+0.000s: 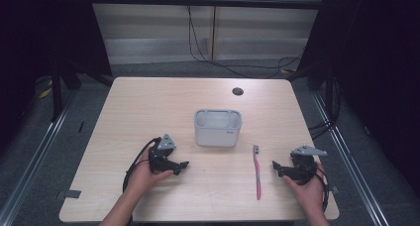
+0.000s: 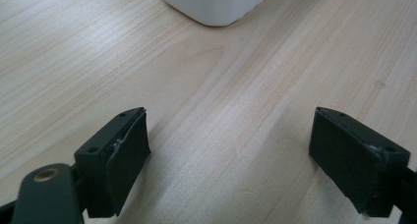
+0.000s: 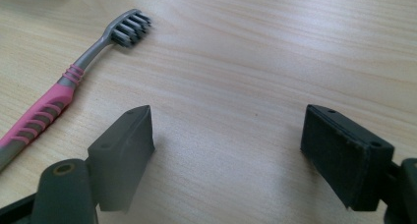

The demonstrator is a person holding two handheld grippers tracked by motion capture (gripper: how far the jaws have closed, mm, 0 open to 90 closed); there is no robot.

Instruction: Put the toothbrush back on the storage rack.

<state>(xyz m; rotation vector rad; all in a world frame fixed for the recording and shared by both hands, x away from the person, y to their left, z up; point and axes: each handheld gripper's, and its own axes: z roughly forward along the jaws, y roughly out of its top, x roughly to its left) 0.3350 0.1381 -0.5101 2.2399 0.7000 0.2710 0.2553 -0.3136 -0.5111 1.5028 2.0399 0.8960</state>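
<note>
Near edge of table (image 1: 124,196): both hands resting low, grippers pointing inward toward each other. Left gripper (image 1: 184,165) spread wide, nothing between the jaws, bare wood ahead in left gripper view. Right gripper (image 1: 274,165) also spread wide and empty, sitting just beside the toothbrush (image 1: 257,172), not touching it. Toothbrush lying flat on the tabletop, pink handle toward the near edge, grey neck and bristle head (image 3: 129,27) pointing away toward the holder; bristles turned sideways in right gripper view. Probably light, stiff plastic, thin and low to the surface, so likely to skid or roll under a careless pinch; ribbed pink grip section (image 3: 42,117) looks rubbery and the best place to take hold, across the width, near mid-handle for balance. Not fragile. Farther back, near table centre: white-grey rectangular holder (image 1: 218,128), open top, upright, apart from the brush. Small dark mark on holder's front lower right, too small to read. Beyond that, a dark round grommet (image 1: 237,91) near the far edge. No other legible writing.
</note>
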